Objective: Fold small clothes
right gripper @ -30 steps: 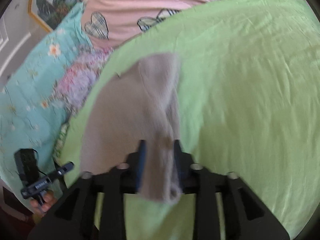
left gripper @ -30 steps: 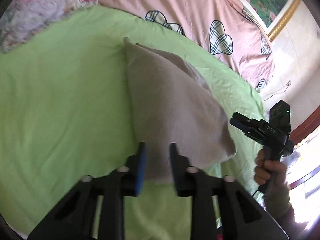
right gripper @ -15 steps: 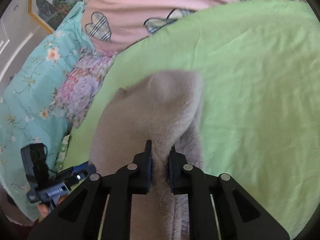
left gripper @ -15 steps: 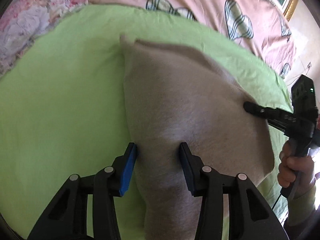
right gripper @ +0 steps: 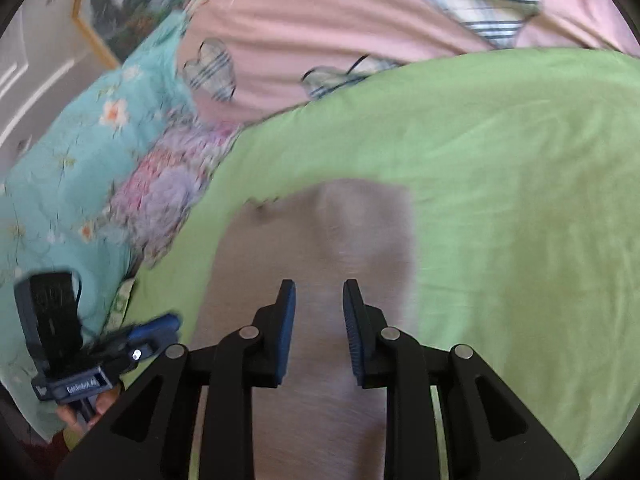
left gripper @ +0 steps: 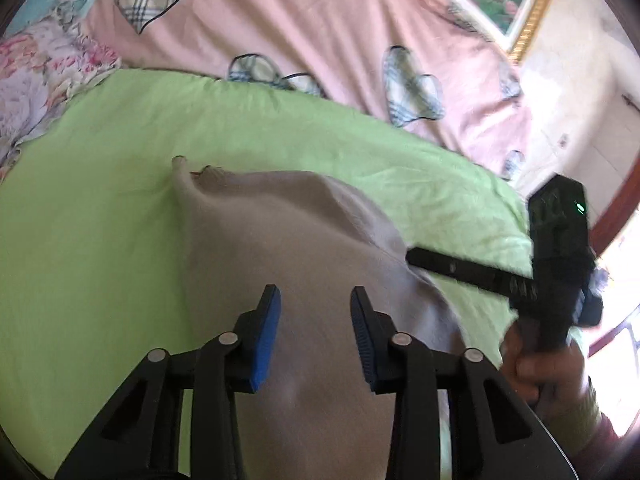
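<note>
A small grey-beige knitted garment lies on a light green bedsheet, its long axis running from the near edge, under both cameras, away toward the pink quilt with plaid hearts at the far side of the bed. In the left wrist view the garment's far end narrows to a small raised corner at the upper left, where a dark speck sits on the cloth, while its right side lifts in a soft fold that slopes down toward the right gripper. The left gripper hangs just above the near part of the garment with its blue-padded jaws spread apart and only cloth showing in the gap; nothing is pinched between them. The right gripper is likewise spread over the near part of the garment, its pads apart and holding nothing; whether either one touches the fabric cannot be told. In the right wrist view the garment looks roughly rectangular and blurred, its far edge squared off and pointing toward the quilt. A teal floral blanket and a pink and lilac flowered cloth lie to the left of the sheet, and a gold-framed picture hangs on the wall behind them.
</note>
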The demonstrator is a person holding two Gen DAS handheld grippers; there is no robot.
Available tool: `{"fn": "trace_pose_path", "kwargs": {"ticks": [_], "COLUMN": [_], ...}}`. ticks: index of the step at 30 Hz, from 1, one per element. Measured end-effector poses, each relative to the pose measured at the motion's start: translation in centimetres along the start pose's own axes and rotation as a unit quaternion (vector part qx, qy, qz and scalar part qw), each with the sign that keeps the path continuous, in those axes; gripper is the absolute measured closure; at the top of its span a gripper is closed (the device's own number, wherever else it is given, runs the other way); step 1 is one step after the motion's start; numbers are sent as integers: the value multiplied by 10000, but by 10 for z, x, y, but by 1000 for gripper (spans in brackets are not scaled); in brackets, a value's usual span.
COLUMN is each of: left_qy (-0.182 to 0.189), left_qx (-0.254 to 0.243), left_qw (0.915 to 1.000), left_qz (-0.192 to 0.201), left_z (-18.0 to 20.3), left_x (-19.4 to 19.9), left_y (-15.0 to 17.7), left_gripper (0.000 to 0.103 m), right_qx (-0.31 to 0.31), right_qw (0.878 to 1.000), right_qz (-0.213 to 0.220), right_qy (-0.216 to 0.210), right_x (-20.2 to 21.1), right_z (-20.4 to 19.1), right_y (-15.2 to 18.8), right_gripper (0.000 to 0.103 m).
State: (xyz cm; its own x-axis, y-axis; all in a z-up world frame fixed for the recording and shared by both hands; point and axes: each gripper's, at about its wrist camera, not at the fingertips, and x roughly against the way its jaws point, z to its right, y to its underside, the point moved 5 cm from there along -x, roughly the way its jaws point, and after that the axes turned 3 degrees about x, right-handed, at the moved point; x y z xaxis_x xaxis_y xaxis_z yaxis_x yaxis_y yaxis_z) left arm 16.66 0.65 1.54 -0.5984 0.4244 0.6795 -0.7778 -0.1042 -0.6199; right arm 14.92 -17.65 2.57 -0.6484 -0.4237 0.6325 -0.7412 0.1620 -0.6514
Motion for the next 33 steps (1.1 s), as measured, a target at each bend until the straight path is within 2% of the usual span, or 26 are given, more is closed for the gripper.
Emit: {"fn": "trace_pose_path", "kwargs": {"ticks": [3,6,9,10,14,19,21,24,27,29,33], "left_qy": [-41,9,258,274,170,-160,-191,-67,129,111,166], "left_qx": [286,488,875,884,727,392,340,333,259,139,97], "left_qw": [9991,9967,9932,9932,9948,9981,9989,9994,9995,9997,9991], "left_qz": [-296,-653,-723,-703,-692,-450,-274,-92,-93,-179,-366], "left_z": [-20,-41,-59,-61,-60,-40,-36,-29,-18,-11,-8], "left_x": [-31,-58,-72,-75,-77,-44,-25,4,25,34,39], "left_y": [-9,-12,-11,-12,-11,-1,6,24,50,73,98], "left_gripper": [88,91,95,96,97,97,97,98,99,99,99], "right_qx": [-93,-213,-319,-369,-545,-458,-412,-293,-186,-78,14], "right_qw": [9998,9990,9975,9973,9975,9981,9985,9988,9995,9998,9997], "right_qz": [-196,-327,-445,-452,-388,-294,-193,-94,-49,-52,-178], "right_qy": [54,237,447,441,247,288,317,382,233,189,174], "right_x": [-28,-47,-61,-63,-69,-55,-40,-20,2,15,28], "right_z": [7,26,45,51,64,54,48,37,20,7,-3], "right_y": [0,1,1,2,-2,0,7,19,34,48,76], "right_gripper": [77,79,87,93,97,96,92,92,92,92,92]}}
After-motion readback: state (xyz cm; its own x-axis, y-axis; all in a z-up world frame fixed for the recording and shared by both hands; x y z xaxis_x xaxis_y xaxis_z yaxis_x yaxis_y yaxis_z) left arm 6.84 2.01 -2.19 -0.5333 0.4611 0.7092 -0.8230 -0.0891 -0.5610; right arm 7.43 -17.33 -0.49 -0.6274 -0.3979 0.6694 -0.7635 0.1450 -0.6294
